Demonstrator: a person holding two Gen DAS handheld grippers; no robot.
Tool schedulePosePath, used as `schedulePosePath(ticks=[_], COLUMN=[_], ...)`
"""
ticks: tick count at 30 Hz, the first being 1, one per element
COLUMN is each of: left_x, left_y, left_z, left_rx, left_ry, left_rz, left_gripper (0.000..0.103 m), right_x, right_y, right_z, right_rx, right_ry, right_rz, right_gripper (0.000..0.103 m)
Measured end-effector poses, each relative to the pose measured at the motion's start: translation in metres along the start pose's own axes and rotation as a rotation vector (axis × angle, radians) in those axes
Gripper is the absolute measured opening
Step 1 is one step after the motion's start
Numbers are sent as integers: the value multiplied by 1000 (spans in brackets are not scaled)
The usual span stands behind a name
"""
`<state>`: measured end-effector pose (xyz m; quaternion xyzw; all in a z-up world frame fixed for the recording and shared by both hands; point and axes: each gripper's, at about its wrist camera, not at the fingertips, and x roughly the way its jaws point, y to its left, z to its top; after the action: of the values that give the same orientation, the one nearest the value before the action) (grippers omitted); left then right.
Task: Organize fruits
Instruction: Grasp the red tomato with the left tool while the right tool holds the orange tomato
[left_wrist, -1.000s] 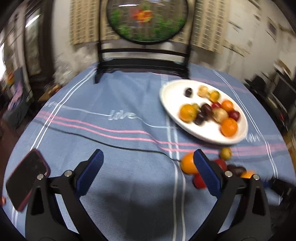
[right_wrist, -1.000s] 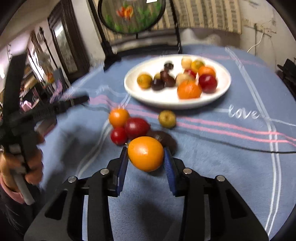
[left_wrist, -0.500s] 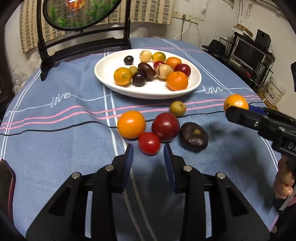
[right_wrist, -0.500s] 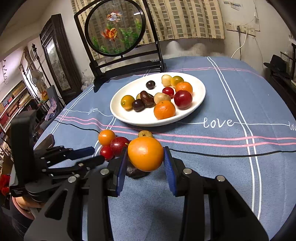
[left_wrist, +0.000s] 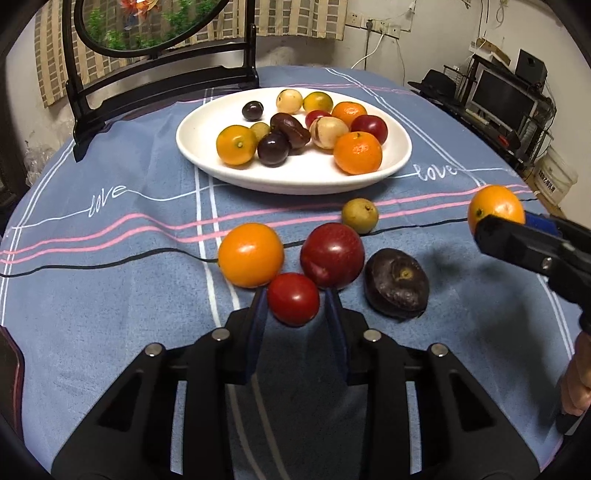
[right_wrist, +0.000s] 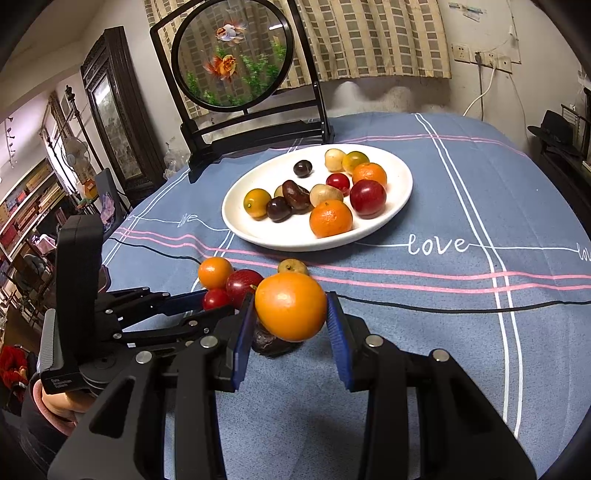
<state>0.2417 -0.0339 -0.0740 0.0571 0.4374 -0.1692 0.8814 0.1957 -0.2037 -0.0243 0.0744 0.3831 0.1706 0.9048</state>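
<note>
Blue striped cloth (left_wrist: 110, 295) covers your worktop, with "love" stitched across it, and a framed round goldfish panel (right_wrist: 232, 59) stands at twelve o'clock behind the white plate (left_wrist: 207, 147) of mixed fruit. Your left claw (left_wrist: 293, 302) tilts steeply down, and its jaws have just been closing around the small red fruit (left_wrist: 293, 299), which now sits pinched between the blue pads. An orange (left_wrist: 251, 254) sits at eleven o'clock of that fruit, a larger red fruit (left_wrist: 332, 254) at one o'clock, a dark wrinkled fruit (left_wrist: 397, 282) at three o'clock. Your right claw (right_wrist: 290, 314) angles down too, clamping a second orange fruit (right_wrist: 290, 306) above the cloth. Shelves and a monitor (left_wrist: 506, 96) line the room's edge.
</note>
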Motion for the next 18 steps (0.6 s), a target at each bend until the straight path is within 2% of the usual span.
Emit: schedulePosePath(ticks=[7, 13, 18], left_x=[1, -12, -42], left_y=[-3, -1, 0], left_z=[-2, -5, 12], left_rx=[18, -21, -9], left_ry=[-7, -35, -99], left_rz=[31, 17, -70], left_gripper=[28, 28, 28], right_x=[0, 0, -2], right_y=[-1, 0, -8], right_z=[0, 0, 11], right_rx=[1, -10, 9], right_ry=[0, -8, -44], right_rz=[-4, 11, 63], right_gripper=[38, 38, 39])
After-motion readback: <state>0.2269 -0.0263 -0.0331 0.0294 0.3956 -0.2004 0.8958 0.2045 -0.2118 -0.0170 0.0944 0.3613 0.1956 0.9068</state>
